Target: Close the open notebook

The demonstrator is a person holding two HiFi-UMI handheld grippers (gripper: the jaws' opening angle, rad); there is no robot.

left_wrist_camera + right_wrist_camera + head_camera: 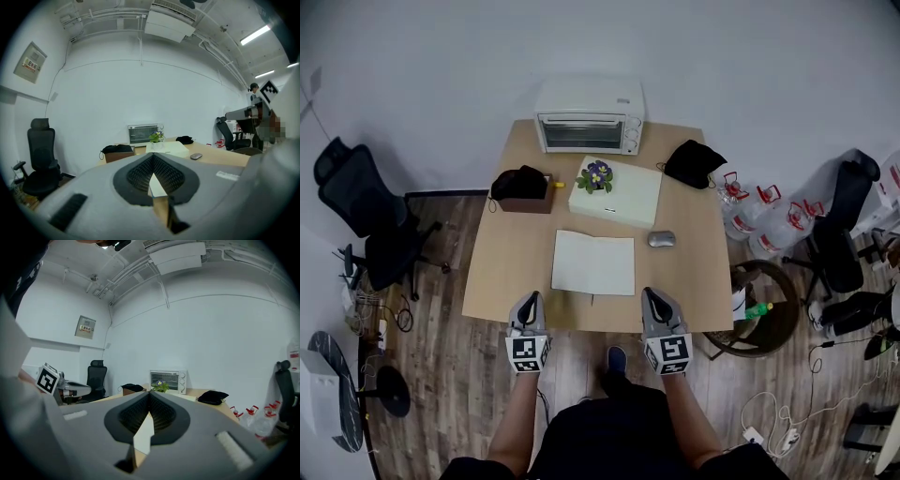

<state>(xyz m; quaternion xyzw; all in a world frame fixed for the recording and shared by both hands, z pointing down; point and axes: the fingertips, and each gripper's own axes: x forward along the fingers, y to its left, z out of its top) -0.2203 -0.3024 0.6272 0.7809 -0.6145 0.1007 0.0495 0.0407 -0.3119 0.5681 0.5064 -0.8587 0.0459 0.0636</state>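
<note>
notebook (593, 262) open ahead of left claw (531, 298) and right claw (652, 294), both seemingly pressed together.

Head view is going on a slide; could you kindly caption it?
Left tongs and right tongs hover before the open notebook.

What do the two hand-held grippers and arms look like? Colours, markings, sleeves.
Identical pair: the left hand-held gripper and right hand-held gripper have grey moulded shells tapering to a point, with black ribbed pads lining the jaws. Each carries a white marker cube with black square codes at its rear. No cables visible. The person wears a dark top, forearms unsleeved.
</note>
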